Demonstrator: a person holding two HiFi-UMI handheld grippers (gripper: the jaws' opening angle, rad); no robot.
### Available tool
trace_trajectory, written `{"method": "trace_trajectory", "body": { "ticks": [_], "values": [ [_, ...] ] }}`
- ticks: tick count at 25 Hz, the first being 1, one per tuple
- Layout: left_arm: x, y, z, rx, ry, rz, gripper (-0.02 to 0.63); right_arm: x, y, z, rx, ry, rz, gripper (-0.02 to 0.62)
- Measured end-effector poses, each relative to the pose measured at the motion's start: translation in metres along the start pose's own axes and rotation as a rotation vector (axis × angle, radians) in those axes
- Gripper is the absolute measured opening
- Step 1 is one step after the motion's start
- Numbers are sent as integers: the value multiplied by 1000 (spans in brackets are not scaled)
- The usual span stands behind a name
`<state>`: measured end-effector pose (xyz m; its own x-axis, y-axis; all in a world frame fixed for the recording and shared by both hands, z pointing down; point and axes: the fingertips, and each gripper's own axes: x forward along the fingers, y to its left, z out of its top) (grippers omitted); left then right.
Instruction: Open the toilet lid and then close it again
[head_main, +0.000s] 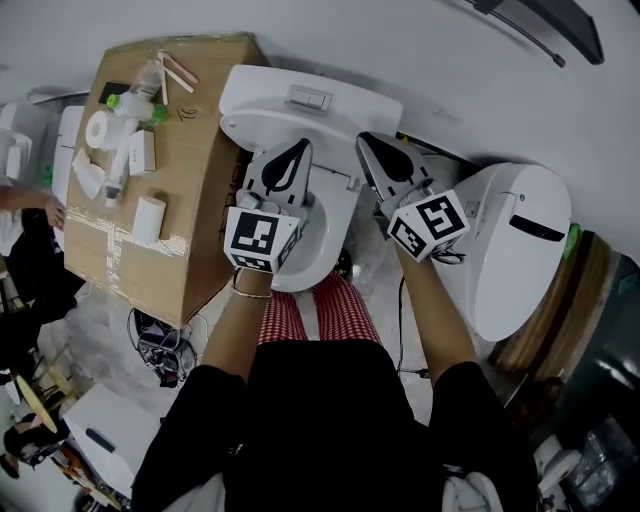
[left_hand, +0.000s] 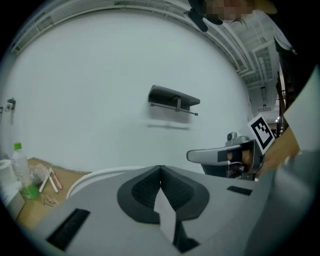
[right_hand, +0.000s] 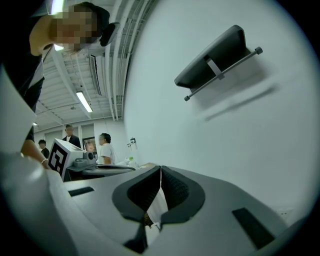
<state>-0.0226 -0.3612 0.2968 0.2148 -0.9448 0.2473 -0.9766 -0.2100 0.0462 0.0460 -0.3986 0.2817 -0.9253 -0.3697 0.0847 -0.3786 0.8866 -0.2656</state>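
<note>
The white toilet (head_main: 335, 235) stands below me against the wall, its tank (head_main: 300, 100) at the back. The lid looks down, though both grippers cover much of it. My left gripper (head_main: 298, 150) hovers over the rear of the lid, shut with nothing between its fingers; in the left gripper view (left_hand: 160, 168) it points at the wall over a white curved rim (left_hand: 95, 175). My right gripper (head_main: 368, 141) hangs beside the tank's right end, also shut and empty (right_hand: 161, 168). I cannot tell if either one touches the toilet.
A cardboard box (head_main: 195, 200) stands left of the toilet with a bottle (head_main: 135, 95), a paper roll (head_main: 100, 130) and small items on top. A second white toilet (head_main: 520, 250) stands at the right. A dark shelf (left_hand: 172, 99) hangs on the wall. People stand further off (right_hand: 105, 148).
</note>
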Motion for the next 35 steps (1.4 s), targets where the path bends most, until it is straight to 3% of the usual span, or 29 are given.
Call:
{"method": "trace_trajectory", "body": {
  "ticks": [18, 35],
  "values": [
    [11, 15, -14, -15, 30, 53, 6, 26, -18, -28, -9, 123, 13, 20],
    [7, 15, -23, -27, 36, 30, 6, 29, -10, -28, 4, 135, 15, 18]
  ]
}}
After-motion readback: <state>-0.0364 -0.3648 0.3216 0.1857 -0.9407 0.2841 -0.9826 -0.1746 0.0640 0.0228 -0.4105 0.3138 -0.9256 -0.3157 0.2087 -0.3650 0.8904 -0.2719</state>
